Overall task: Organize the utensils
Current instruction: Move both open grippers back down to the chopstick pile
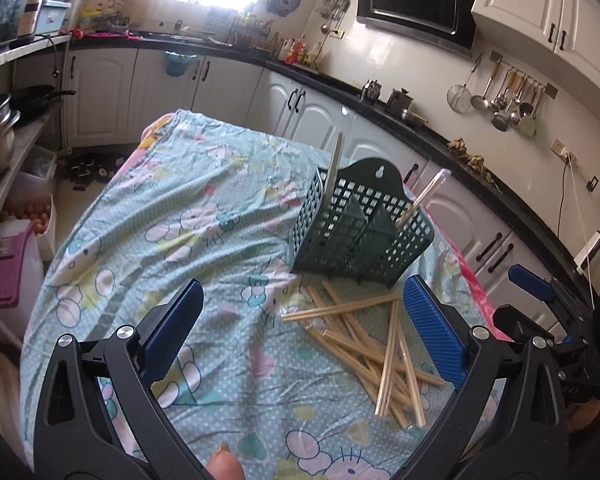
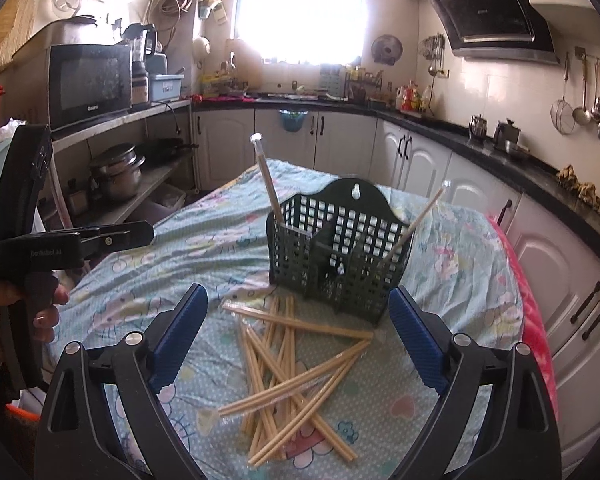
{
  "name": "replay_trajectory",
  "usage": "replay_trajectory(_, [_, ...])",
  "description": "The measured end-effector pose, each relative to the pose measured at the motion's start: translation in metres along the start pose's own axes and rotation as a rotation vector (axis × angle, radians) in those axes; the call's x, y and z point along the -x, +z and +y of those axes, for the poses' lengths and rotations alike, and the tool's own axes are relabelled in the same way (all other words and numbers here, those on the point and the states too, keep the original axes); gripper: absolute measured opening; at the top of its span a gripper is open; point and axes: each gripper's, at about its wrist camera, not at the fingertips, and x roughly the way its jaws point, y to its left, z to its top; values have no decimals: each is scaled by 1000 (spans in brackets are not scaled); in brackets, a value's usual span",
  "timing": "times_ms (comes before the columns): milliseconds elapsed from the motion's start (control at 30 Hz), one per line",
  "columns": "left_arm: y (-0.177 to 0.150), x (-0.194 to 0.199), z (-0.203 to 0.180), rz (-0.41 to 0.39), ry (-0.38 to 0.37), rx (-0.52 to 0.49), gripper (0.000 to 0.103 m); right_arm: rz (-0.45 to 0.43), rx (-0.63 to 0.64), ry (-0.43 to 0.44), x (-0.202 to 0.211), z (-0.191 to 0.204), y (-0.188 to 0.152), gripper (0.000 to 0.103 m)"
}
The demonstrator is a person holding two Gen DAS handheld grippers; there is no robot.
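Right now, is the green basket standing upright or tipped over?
Upright. The basket stands on the tablecloth with its open top up, and two wrapped chopstick pairs lean inside it.

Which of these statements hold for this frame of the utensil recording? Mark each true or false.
1. Both grippers are open and hold nothing. True: the left gripper and right gripper are both spread wide and empty.
2. The green basket lies tipped on its side. False: it stands upright on the patterned cloth.
3. Two chopstick packs already stand in the basket. True: one at its left end, one at its right.
4. The loose chopsticks lie in a neat parallel row. False: they cross in a jumbled pile in front of the basket.
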Motion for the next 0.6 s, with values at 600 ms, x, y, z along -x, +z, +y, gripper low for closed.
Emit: replay_trajectory(600, [-35,-43,-7,120,-4,-22,92,150,-93,-65,-44,-40,-49,89])
